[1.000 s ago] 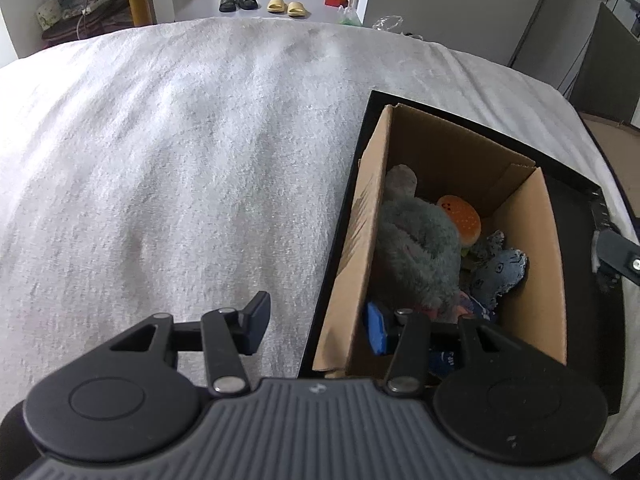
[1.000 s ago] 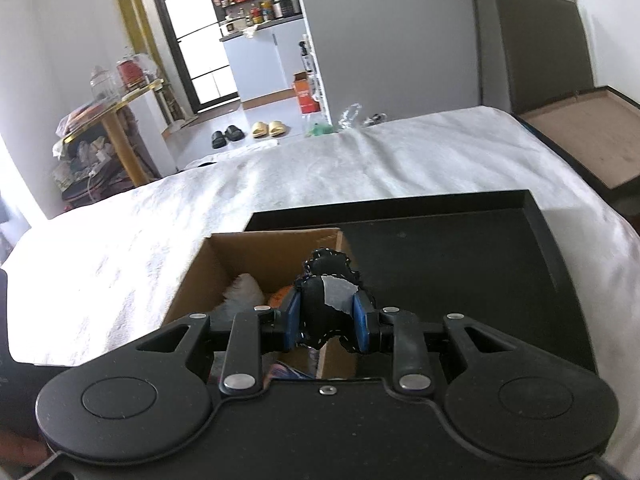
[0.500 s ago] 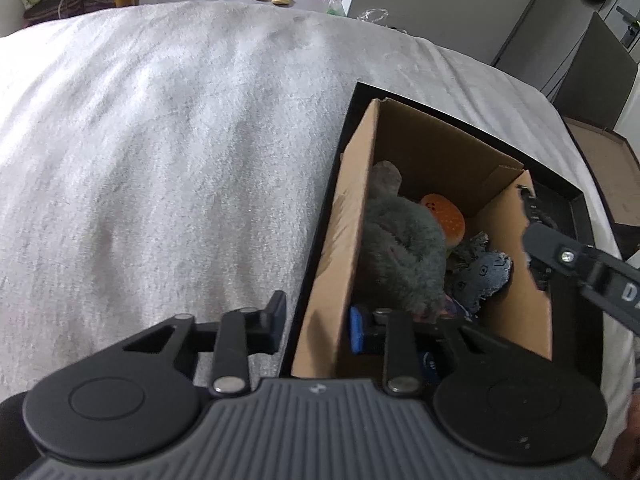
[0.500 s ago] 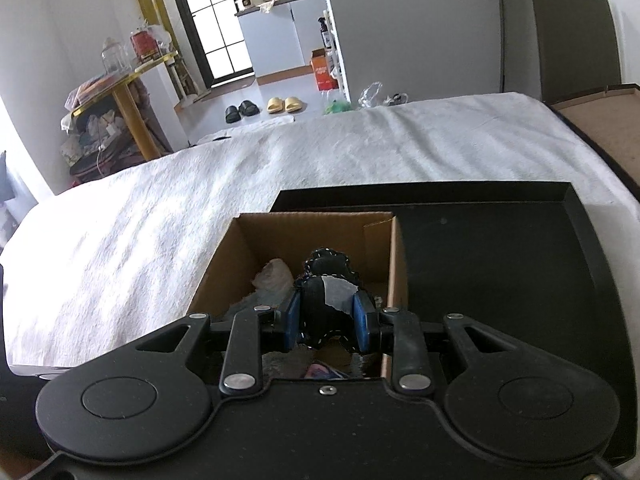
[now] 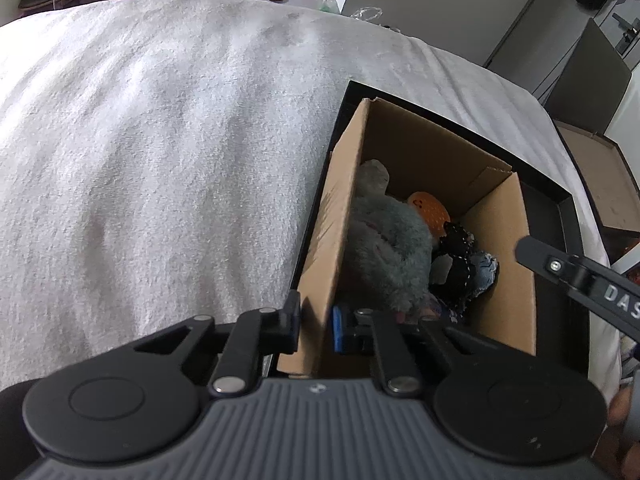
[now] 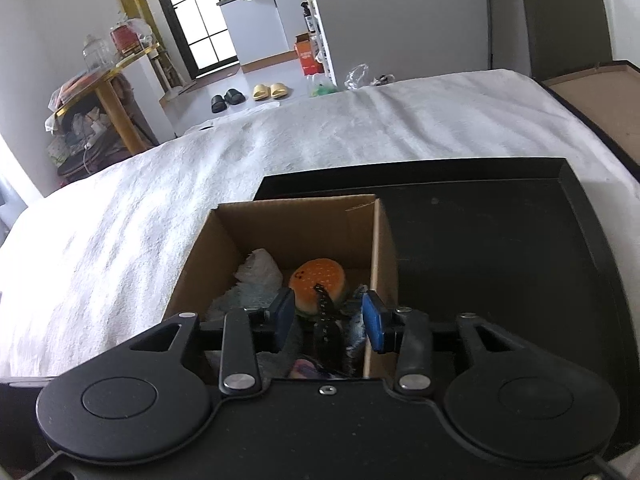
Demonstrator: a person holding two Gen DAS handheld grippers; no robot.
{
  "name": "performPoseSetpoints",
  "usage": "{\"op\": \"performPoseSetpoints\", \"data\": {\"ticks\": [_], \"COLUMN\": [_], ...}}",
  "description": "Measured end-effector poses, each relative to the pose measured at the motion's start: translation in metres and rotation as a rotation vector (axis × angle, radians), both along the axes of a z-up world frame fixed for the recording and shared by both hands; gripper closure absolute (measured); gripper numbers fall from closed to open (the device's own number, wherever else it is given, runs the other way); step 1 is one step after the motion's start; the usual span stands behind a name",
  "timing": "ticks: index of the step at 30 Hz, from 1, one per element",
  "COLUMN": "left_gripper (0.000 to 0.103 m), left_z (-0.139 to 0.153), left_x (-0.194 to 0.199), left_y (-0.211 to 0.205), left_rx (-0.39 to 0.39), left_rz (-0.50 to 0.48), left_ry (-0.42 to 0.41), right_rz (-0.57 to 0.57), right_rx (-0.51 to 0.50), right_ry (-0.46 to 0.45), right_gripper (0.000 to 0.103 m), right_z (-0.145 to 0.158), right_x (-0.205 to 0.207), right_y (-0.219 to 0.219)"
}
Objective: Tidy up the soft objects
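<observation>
Two grippers work at one open brown cardboard box point(image 5: 500, 216), standing in a shallow black tray point(image 6: 500, 240) on a white-towelled bed point(image 5: 160, 140). Left gripper point(image 5: 316, 322), lower centre of its frame, has its fingers clenched on the box's near wall, apparently steadying it. Right gripper point(image 6: 330, 314) hangs above the box; its fingers are opening, releasing a black stitched soft toy point(image 6: 326, 320) onto the contents: a grey plush animal point(image 5: 384, 244) and an orange burger-shaped plush point(image 6: 318, 280).
</observation>
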State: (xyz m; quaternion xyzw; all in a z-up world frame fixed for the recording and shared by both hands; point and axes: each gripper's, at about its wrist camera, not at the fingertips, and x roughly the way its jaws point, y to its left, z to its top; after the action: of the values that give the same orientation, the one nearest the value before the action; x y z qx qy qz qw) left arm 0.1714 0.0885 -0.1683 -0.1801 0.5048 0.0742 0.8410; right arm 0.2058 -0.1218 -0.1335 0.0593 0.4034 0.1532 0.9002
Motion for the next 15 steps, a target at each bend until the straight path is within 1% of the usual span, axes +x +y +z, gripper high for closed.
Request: {"op": "performPoseSetpoints", "data": {"ticks": [6,9,15], "left_gripper": [0.088,0.085,0.082], "left_z": [0.009,0.019,0.037], "left_x": [-0.002,-0.005,-0.01], "left_y": [-0.005,-0.007,-0.012], "left_rx": [0.026,0.052,0.072], "left_rz": [-0.001,0.003,-0.006], "left_ry": [0.006,0.001,-0.006], "right_rz": [-0.021,-0.028,-0.052], "right_rx": [0.02,0.023,0.051], "right_ry": [-0.004,-0.002,0.009], "right_gripper": [0.065,0.065,0.064], "right_z": [0.008,0.013,0.026], "right_x": [-0.009,-0.013,-0.02], "right_y": [-0.016,-0.022,-0.042]}}
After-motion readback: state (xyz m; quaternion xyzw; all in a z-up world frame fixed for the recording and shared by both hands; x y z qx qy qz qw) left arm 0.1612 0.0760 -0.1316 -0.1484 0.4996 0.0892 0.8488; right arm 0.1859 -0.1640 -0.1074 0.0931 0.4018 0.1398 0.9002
